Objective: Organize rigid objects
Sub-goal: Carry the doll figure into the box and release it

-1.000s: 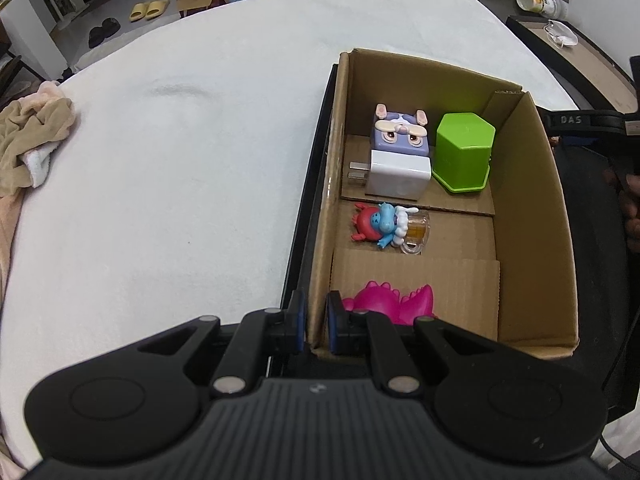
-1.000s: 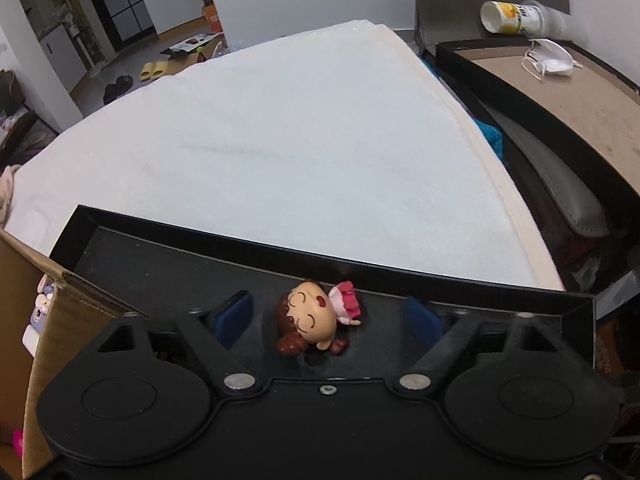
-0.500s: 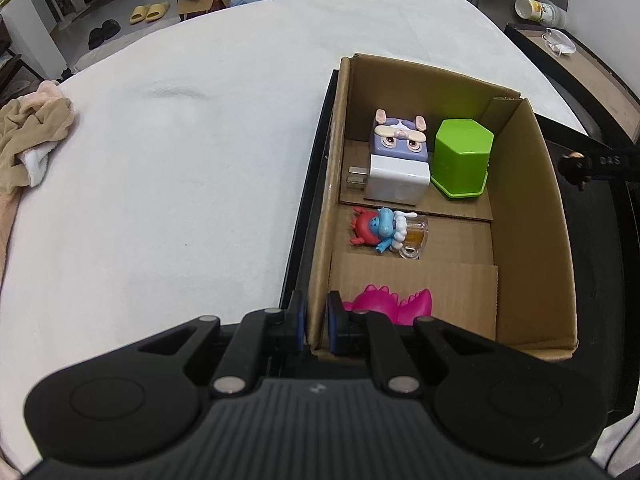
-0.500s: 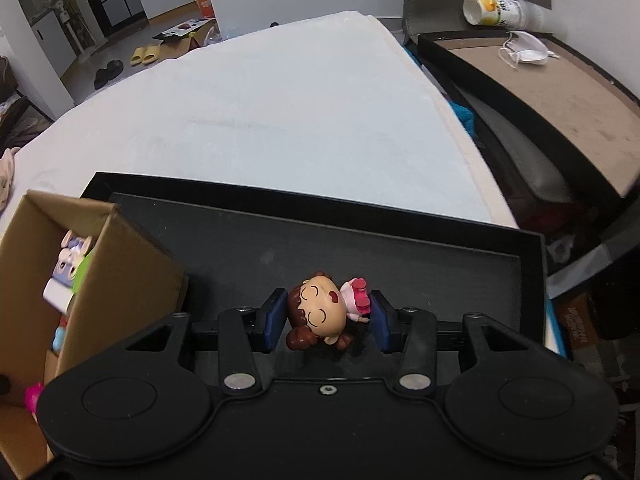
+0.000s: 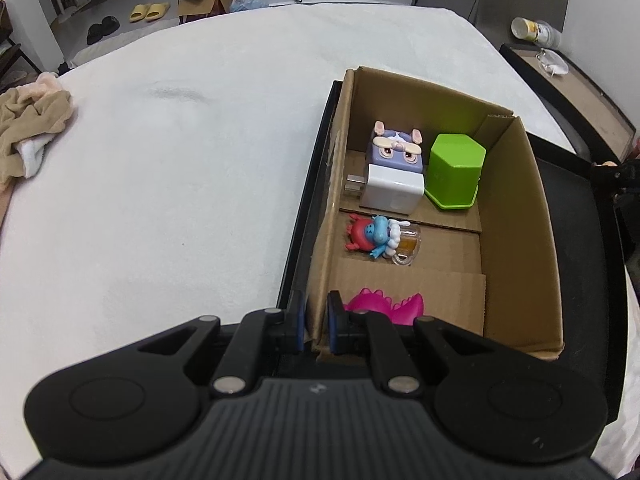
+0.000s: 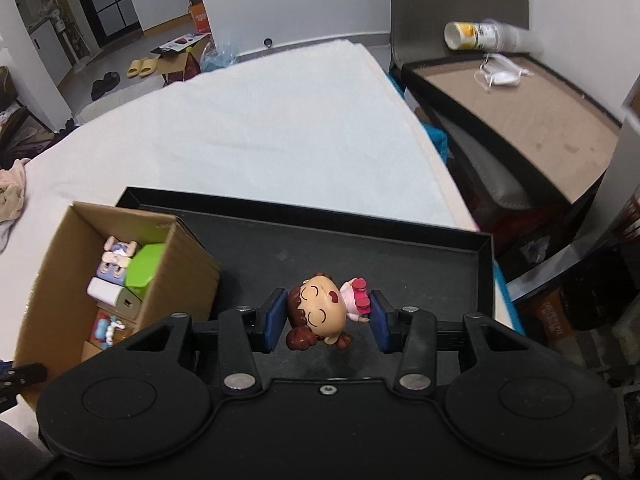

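Note:
My right gripper [image 6: 329, 320] is shut on a small girl figurine [image 6: 323, 314] with brown hair and a pink dress, held above the black tray [image 6: 360, 256]. My left gripper [image 5: 317, 322] is shut on the near left wall of the cardboard box [image 5: 516, 216], which stands in the tray. Inside the box are a purple bunny cube [image 5: 396, 150], a white charger [image 5: 394, 192], a green hexagonal container [image 5: 456, 170], a red and blue figure with a mug [image 5: 380, 236] and a pink dinosaur [image 5: 386, 306]. The box also shows in the right wrist view [image 6: 188, 272].
The tray lies on a white bed [image 5: 160, 168]. Crumpled beige cloth [image 5: 28, 120] lies at the bed's left edge. To the right stands a brown-topped side table [image 6: 520, 116] with a face mask [image 6: 502, 76] and a tipped can [image 6: 476, 36].
My right gripper closed on the girl figurine and lifted it off the tray, rising and pulling back so the box comes into its view. The left gripper kept its hold on the box wall.

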A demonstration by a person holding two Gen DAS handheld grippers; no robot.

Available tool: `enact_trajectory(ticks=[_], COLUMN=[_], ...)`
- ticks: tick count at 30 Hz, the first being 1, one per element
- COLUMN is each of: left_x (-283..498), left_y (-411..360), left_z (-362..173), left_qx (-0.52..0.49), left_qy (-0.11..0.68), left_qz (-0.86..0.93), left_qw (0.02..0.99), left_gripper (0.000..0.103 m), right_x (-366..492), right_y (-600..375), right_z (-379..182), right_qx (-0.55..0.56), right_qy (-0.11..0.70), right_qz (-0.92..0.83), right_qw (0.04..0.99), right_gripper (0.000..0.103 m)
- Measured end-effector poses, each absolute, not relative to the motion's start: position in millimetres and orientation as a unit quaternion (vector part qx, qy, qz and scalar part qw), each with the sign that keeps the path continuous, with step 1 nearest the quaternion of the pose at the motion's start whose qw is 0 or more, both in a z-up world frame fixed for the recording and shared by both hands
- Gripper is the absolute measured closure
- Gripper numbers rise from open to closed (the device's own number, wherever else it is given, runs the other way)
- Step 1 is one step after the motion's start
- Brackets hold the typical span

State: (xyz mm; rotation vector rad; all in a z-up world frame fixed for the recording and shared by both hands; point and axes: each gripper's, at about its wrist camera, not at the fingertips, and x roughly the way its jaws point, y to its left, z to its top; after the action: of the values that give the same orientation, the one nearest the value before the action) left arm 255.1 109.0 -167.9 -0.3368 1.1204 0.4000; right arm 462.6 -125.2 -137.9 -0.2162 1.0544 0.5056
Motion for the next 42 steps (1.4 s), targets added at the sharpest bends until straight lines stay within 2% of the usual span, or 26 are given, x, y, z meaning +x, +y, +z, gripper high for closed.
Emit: enact_trajectory(ticks=[20,32,42], left_x=[247,244,244], left_y=[120,123,125], left_z=[-168,-167,-169], left_qx=[-0.185,-0.192,-0.198], left_qy=[0.511,0.508,0.506], left_qz=[0.159,0.145,0.140], left_qw=[0.824,0.827,0.828], left_gripper=[0.092,0.092,0.092], right_x=[422,402,389], right_y=[-86,-58,-14], right_z=[-70,-59,-72], right_qx=[-0.142,-0.170,-0.201], right_qy=[0.453,0.449,0.465], right_qz=[0.247,0.258,0.291], right_qw=[0.845,0.838,0.812], right_gripper=[0.060,0.060,0.060])
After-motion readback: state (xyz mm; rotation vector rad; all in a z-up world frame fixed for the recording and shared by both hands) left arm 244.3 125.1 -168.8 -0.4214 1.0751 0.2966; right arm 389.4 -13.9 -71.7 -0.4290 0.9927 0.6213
